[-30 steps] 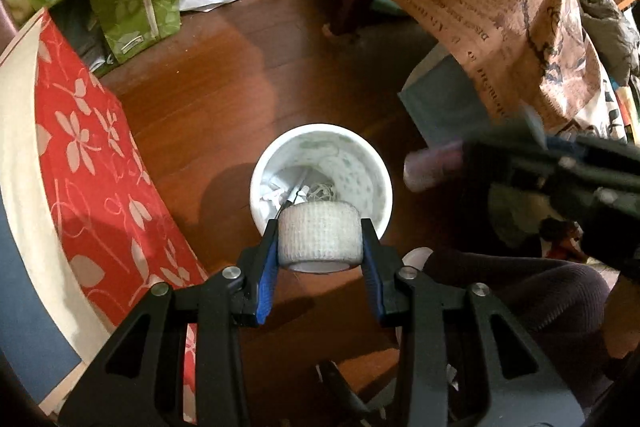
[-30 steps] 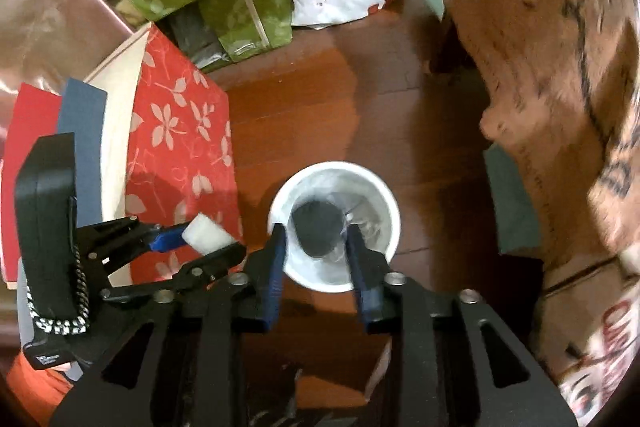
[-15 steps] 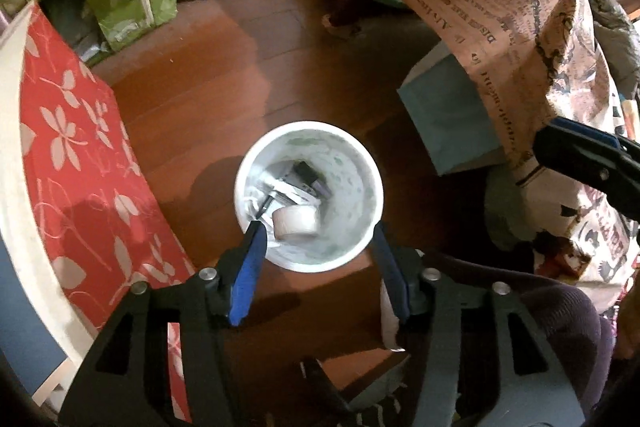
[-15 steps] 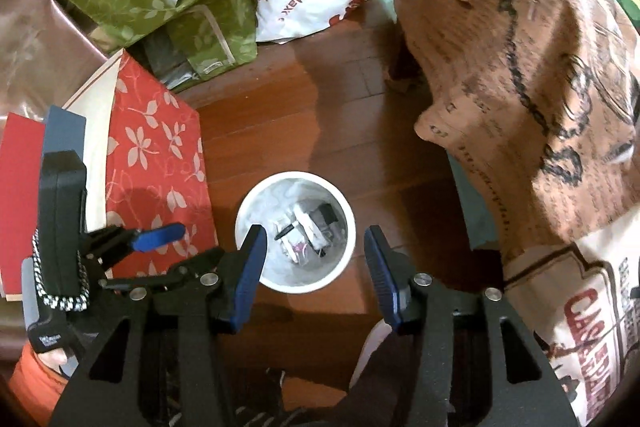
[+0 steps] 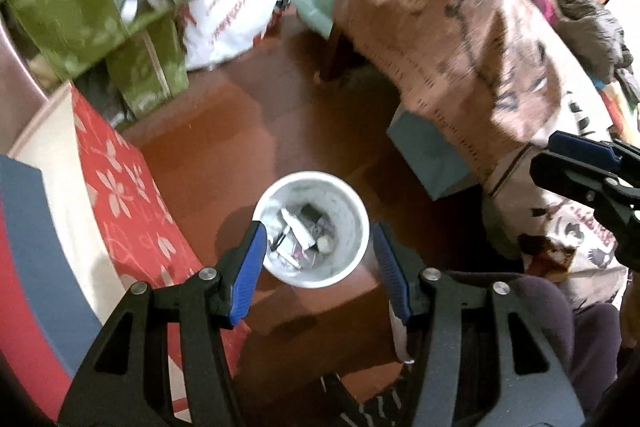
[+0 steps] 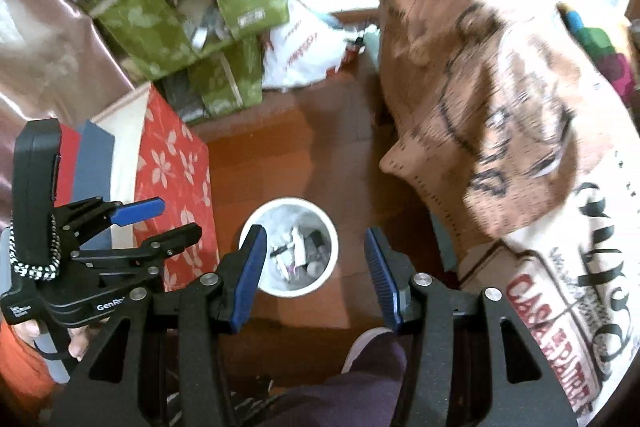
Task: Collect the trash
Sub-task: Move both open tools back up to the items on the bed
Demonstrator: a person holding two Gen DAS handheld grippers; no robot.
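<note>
White plastic waste bin point(image 5: 352, 223), round and open-topped, is recorded standing upright on a reddish-brown wooden floor point(image 5: 224, 147). Inside it, mixed trash point(image 5: 304, 239) is seen lying at the bottom: pale wrappers, a dark small object and a thin black stick-like piece; single items cannot be identified more closely. Left gripper point(image 5: 318, 263) is held above the bin with its blue-padded jaws spread wide and nothing between them; the bin is framed between the two pads in the left wrist view. Right gripper point(image 6: 316, 265) is likewise held above the bin point(image 6: 330, 239), jaws parted and empty. In the right wrist view the left gripper point(image 6: 160, 219) is seen at the left, over a red floral-patterned cloth point(image 6: 176, 179). That red floral-patterned cloth point(image 5: 120, 195) is noted just beside the bin. Green leaf-print bags point(image 5: 80, 7) and a white plastic bag point(image 5: 224, 23) with red lettering are listed farther back on the floor. Brown printed fabric point(image 5: 452, 39) is draped at the right, with a pale blue box point(image 5: 428, 155) under its edge. Both views are blurred by motion.
</note>
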